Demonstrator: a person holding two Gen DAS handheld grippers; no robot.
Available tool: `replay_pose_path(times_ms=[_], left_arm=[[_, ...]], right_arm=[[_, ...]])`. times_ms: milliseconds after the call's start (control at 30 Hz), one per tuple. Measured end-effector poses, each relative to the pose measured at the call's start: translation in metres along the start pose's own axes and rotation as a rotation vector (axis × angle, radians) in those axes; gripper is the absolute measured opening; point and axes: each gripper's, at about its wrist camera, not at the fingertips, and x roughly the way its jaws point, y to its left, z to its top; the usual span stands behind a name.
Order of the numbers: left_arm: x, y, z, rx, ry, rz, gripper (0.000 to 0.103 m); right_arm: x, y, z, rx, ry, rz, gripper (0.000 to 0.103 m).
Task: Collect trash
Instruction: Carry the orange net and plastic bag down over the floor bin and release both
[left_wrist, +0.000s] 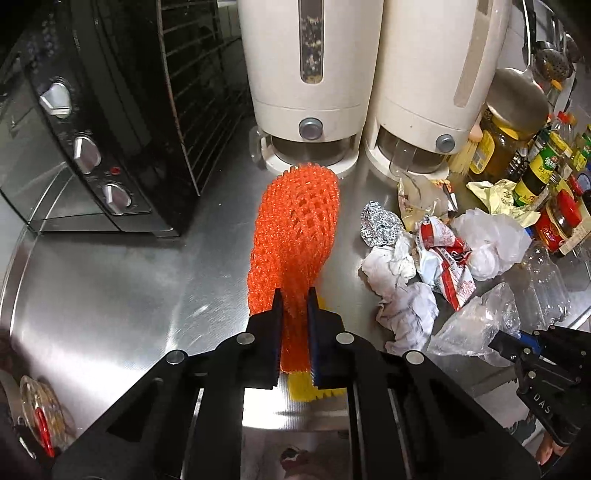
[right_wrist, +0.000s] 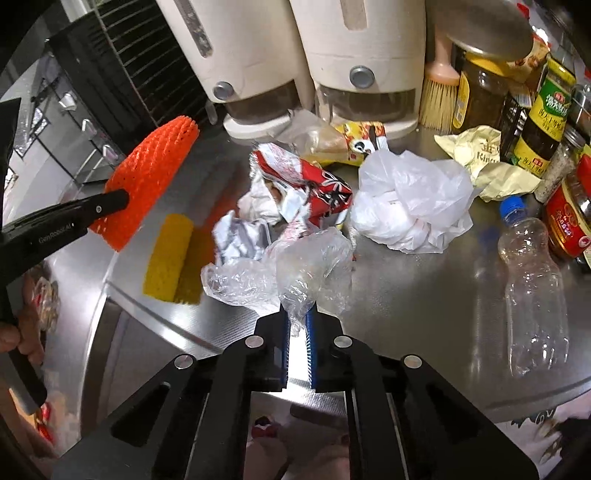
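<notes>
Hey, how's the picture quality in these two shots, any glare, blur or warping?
Left wrist view: bright glare on the steel counter, the oven dark, edges bent by the fisheye. Right wrist view: the yellow net and the counter edge smeared by motion blur, the orange net and clear plastic bag sharper.

Two cream dispensers, one (left_wrist: 306, 85) straight ahead of the left gripper and the other (left_wrist: 436, 85) just to its right. One black toaster oven (left_wrist: 85, 122) off to the left, with three silver knobs showing. Two foam fruit nets: one orange (left_wrist: 295, 236), one yellow (right_wrist: 168, 254). One foil ball (left_wrist: 380, 223). One empty clear bottle (right_wrist: 532, 291) to the right of the right gripper. One white plastic bag (right_wrist: 413, 199), one clear crumpled bag (right_wrist: 295, 273), one red snack wrapper (right_wrist: 314, 184). One brush (right_wrist: 439, 99). Several jars and sauce bottles at far right; their number cannot be told.
</notes>
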Motion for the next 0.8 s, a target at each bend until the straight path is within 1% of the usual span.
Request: replay_pose_path(times_ms=[233, 433, 667, 800], left_arm=[[-0.029, 0.0, -0.02, -0.018, -0.015, 0.038, 0.01], [-0.051, 0.004, -0.042, -0.045, -0.021, 0.064, 0.01], [-0.074, 0.006, -0.085, -0.078, -0.001, 0.078, 0.01], [-0.085, 0.004, -0.114, -0.102, 0.019, 0.074, 0.01]], right_arm=[[-0.015, 0.011, -0.01, -0.025, -0.01, 0.036, 0.006], [-0.029, 0.025, -0.028, -0.066, -0.018, 0.098, 0.006], [-0.045, 0.041, -0.058, -0.114, -0.008, 0.164, 0.006], [-0.045, 0.044, -0.08, -0.116, 0.018, 0.176, 0.006]])
